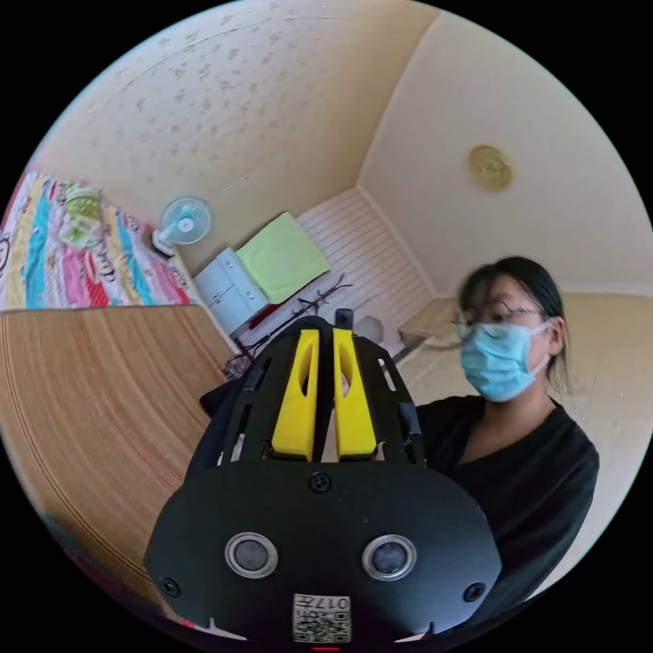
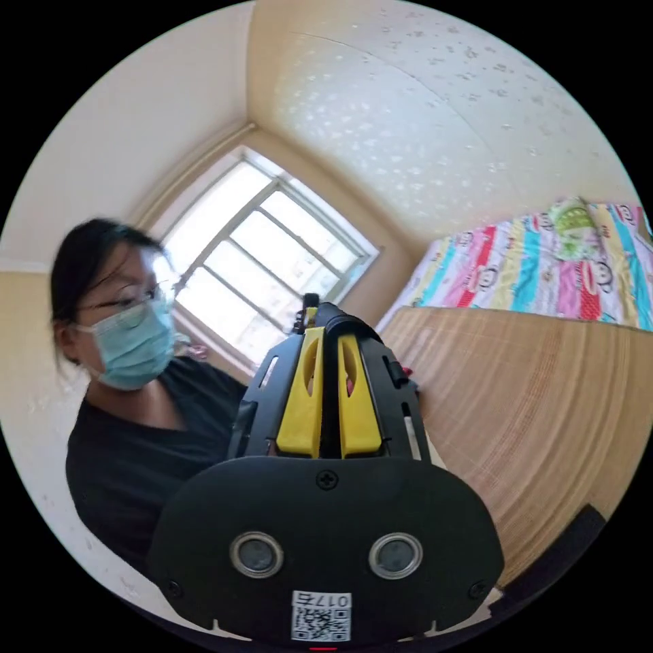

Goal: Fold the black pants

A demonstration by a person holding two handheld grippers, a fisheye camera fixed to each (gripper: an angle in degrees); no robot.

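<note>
Both claws point up toward the person. The left claw (image 1: 325,398) has its yellow jaws nearly together with dark fabric, probably the black pants (image 1: 216,401), bunched around them; the right claw (image 2: 330,394) is likewise narrow. Whether either truly pinches cloth is hidden. A weak grip could drop the garment onto the bamboo mat (image 2: 530,401).

The right gripper (image 2: 328,340) points up and away, its two yellow jaws drawn close with black cloth (image 2: 330,381) in the narrow gap between them. Beside it on one side — a person in a black top (image 2: 136,462) before a bright paned window (image 2: 272,258). On the other, a woven straw mat (image 2: 530,408) — beyond it a striped multicoloured bedsheet (image 2: 537,272).
</note>
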